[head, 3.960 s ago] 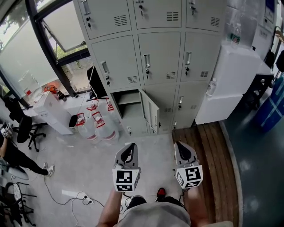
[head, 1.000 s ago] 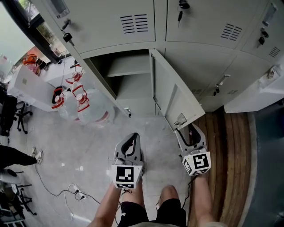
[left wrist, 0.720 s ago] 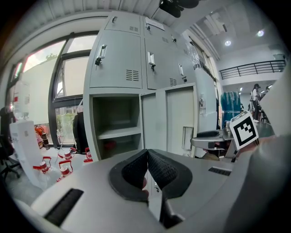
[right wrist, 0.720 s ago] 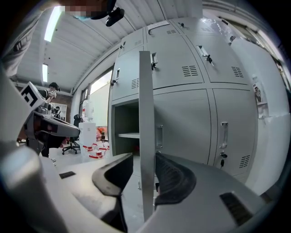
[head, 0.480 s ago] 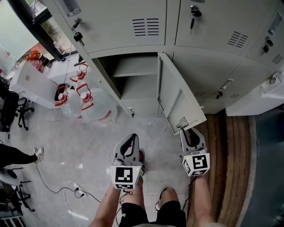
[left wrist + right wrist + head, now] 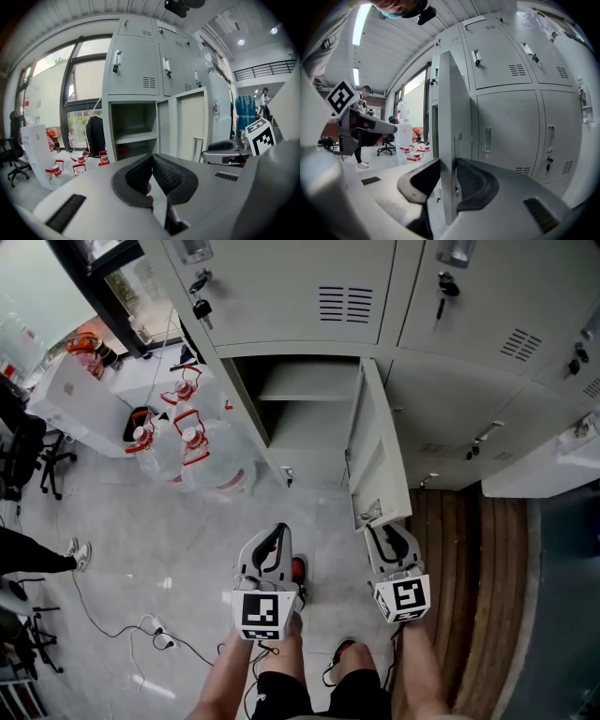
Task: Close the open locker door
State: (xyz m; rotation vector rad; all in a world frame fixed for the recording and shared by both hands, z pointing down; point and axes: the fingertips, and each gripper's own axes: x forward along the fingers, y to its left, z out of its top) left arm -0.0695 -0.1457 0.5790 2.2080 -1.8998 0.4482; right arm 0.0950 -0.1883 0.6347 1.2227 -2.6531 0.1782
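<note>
1. Clamped across free edge of pale grey sheet-metal locker door [image 6: 377, 451] with right hand-held gripper [image 6: 386, 532], jaws easing open right now: likely to slip off thin sheet mid-swing.
2. Standing roughly half open off open locker compartment [image 6: 305, 423] at floor level: pushed off the hinge arc, could twist out of grip or bounce off frame unlatched.
3. Nothing in closed left hand-held gripper [image 6: 275, 540], held low alongside: no backup.

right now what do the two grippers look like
Both are light grey with black ribbed pads and a white cube of black square markers: left gripper, right gripper, its jaws opening, locker door between them. Dark shorts, no sleeves.
</note>
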